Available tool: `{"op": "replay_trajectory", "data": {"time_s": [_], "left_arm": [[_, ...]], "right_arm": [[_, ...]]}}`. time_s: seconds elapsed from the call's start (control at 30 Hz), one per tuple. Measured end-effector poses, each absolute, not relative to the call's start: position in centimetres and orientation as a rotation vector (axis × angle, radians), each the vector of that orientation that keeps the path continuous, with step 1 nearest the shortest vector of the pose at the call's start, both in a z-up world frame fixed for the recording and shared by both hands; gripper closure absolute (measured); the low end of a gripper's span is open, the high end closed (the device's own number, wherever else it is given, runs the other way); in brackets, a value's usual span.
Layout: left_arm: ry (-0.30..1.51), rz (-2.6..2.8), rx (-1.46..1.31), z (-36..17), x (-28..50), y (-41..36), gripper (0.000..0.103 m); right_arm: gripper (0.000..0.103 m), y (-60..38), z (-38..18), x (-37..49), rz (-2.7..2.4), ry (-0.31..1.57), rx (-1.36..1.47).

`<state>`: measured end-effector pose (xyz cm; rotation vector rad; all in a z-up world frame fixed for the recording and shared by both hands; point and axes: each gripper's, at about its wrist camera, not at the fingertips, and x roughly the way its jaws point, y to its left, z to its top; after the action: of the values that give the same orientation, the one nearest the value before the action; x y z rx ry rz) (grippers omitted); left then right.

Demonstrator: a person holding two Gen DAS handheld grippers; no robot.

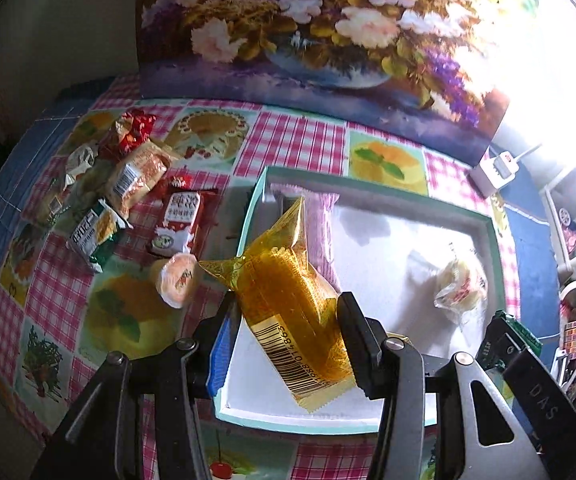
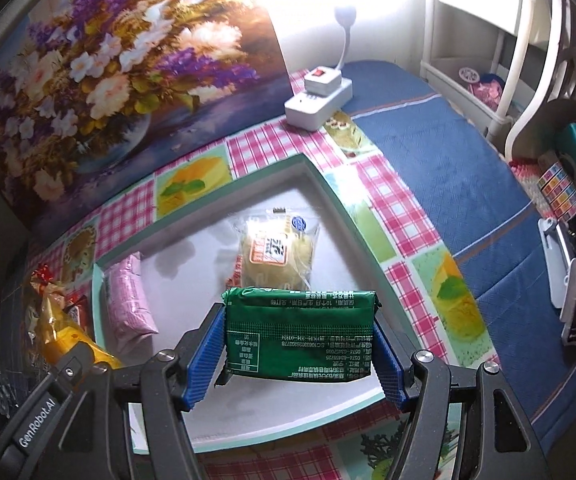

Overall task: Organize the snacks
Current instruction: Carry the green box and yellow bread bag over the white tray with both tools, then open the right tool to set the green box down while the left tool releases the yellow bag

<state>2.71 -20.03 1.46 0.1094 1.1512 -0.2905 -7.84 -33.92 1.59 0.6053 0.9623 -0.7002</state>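
Observation:
My left gripper [image 1: 288, 332] is shut on an orange snack packet [image 1: 288, 296] with a barcode, held over the left part of a shallow white tray [image 1: 492, 248] with a teal rim. My right gripper [image 2: 300, 344] is shut on a green snack packet [image 2: 300, 332], held above the same tray [image 2: 328, 196]. In the tray lie a pink packet [image 2: 128, 304] at its left end and a clear-wrapped pale cake [image 2: 276, 256] [image 1: 462, 284]. Several loose snacks [image 1: 128, 184] lie on the cloth left of the tray, with a round orange jelly cup [image 1: 178, 278] nearest it.
A flower painting [image 1: 308, 28] leans at the back of the table. A white power strip [image 2: 318, 100] sits behind the tray on the right. The checked tablecloth [image 1: 292, 140] covers the table, and a blue cloth [image 2: 448, 148] lies to the right. A white chair [image 2: 520, 60] stands beyond.

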Motion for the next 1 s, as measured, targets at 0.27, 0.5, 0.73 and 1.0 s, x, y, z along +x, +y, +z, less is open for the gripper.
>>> {"op": "replay_trajectory", "data": {"time_s": [0.27,0.5,0.73,1.0], "left_arm": [[1.201,-0.275,0.157,-1.1,2.4,-20.4,0.052],[1.219,-0.252,0.196,-2.3,2.2,-20.9,0.052],[1.223,-0.239,0.238,-3.0,1.9,-21.7,0.052],[1.204,-0.237,0.260,-2.9,1.6,-22.2,0.051]], "right_arm": [[0.032,-34.1,-0.8,-7.5,-0.685,1.024,0.635],[0.032,-34.1,-1.3,-7.3,-0.666,1.037,0.648],[0.032,-34.3,-1.8,-7.2,-0.645,1.045,0.674],[0.032,-34.6,-2.2,-7.2,-0.643,1.059,0.676]]}}
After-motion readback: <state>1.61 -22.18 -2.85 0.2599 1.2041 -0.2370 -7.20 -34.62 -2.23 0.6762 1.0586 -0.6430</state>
